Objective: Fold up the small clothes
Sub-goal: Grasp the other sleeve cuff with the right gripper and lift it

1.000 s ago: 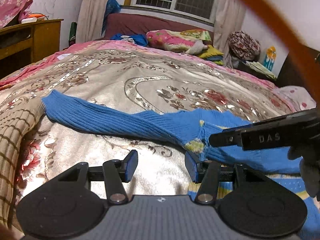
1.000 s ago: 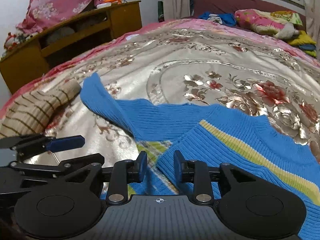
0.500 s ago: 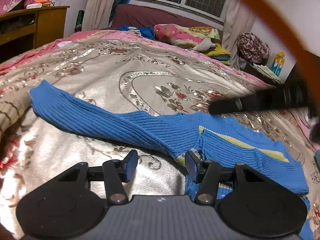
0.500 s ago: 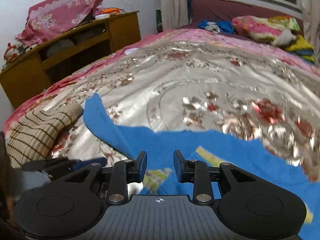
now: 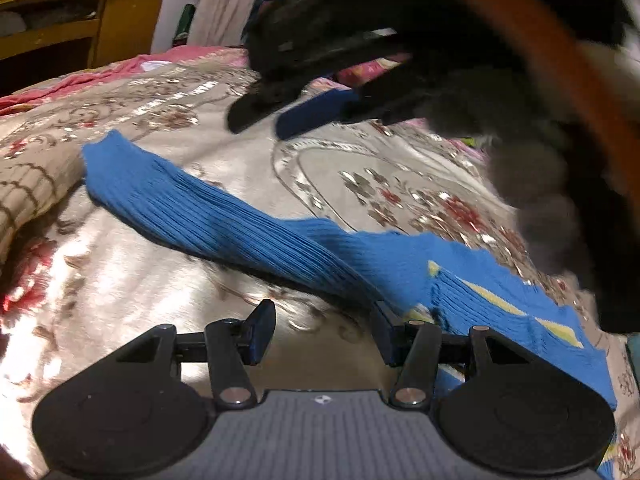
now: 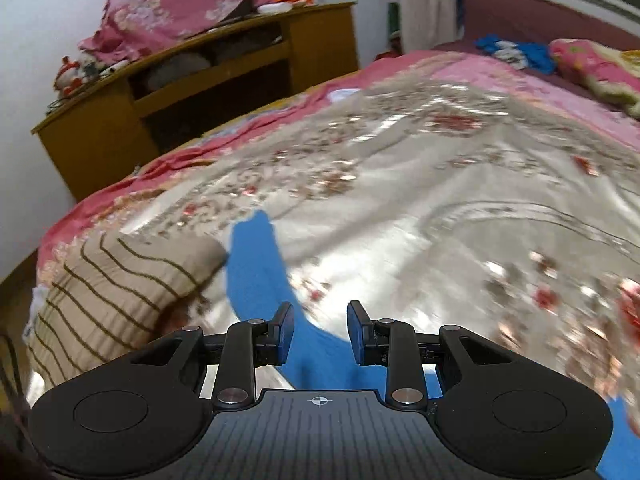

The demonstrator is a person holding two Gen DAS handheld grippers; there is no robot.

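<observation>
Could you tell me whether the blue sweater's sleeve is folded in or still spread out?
Spread out: the sleeve lies straight across the bedspread.

Bed is covered by a shiny floral bedspread (image 6: 460,216). Wooden cabinet (image 6: 192,92) is seen beside it, topped by pink cloth (image 6: 180,4). Beige striped garment (image 6: 116,284) is laid at the bedspread's edge.

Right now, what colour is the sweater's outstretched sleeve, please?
Plain blue sleeve, clearest in the left wrist view.
</observation>
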